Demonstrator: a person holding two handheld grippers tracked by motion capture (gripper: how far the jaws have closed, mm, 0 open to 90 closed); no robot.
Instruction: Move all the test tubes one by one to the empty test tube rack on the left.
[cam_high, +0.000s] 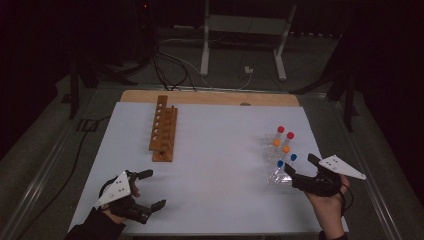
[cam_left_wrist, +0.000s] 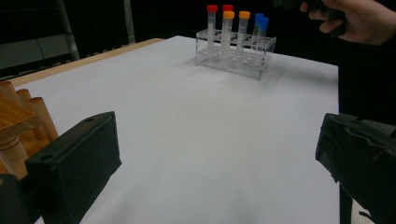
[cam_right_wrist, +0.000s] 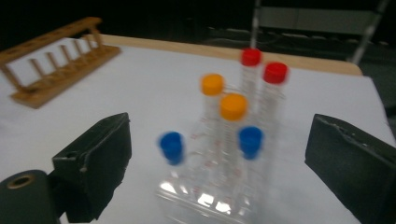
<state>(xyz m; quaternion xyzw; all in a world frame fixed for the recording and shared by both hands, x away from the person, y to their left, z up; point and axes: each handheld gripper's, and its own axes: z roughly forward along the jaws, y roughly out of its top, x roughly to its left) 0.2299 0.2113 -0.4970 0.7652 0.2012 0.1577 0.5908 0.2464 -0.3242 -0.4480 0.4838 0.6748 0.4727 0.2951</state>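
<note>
Laboratory setting: capped test tubes in a clear rack (cam_high: 278, 172) beside the right tongs (cam_high: 299, 167); wooden test-tube rack (cam_high: 163, 129) beyond the left tongs (cam_high: 152, 189).

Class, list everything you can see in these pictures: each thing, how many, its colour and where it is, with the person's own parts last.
Table sheet: one, white, over a wooden tabletop.
Wooden rack: one, brown, left of centre, far side.
Clear rack: one, transparent, right side.
Capped tubes: six, two red, two orange, two blue, standing in the clear rack.
Metal stand: one, pale, on the floor behind.
Left tongs: one, black, near left, open.
Right tongs: one, black, open, at the clear rack.
</note>
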